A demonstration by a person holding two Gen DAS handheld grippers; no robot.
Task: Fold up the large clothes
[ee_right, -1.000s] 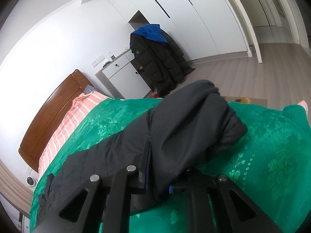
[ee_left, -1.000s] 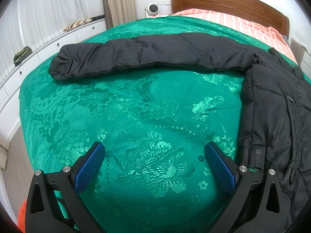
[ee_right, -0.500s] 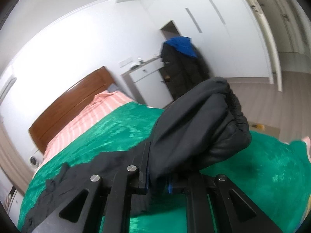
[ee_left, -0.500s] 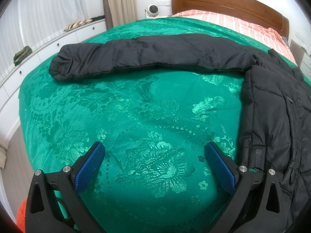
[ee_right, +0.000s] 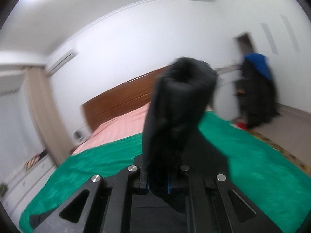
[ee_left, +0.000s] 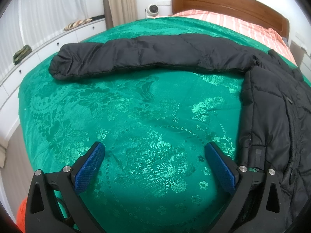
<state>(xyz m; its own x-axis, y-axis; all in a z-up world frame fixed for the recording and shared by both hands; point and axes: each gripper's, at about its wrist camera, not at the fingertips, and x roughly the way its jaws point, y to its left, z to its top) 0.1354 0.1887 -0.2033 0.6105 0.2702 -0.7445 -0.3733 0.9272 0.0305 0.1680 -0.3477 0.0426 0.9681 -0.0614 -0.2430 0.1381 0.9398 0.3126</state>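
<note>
green brocade covers the bed in front of us, a floral-patterned bedspread with a black puffer jacket laid out on it. in the left wrist view one sleeve of the jacket stretches flat across the far part of the spread, its cuff end at the left, and joins the jacket body, which lies along the right edge of the picture. our left hand-held gripper hangs over bare bedspread with its jaws spread wide; its blue pads touch nothing, and the right-side pad sits just beside the jacket's lower hem. beyond the spread we see pink striped bedding, a wooden headboard, a small white camera by the curtain and white drawers along the left wall.

in the right wrist view, which is blurred, our right hand-held gripper is pressed together on the jacket's other sleeve. the sleeve stands up out of the jaws, its cuff end raised in front of the headboard, clear of the bed. more black fabric lies below and behind the jaws on the green spread. at the far right, dark coats with a blue garment on top hang by the white wall.
</note>
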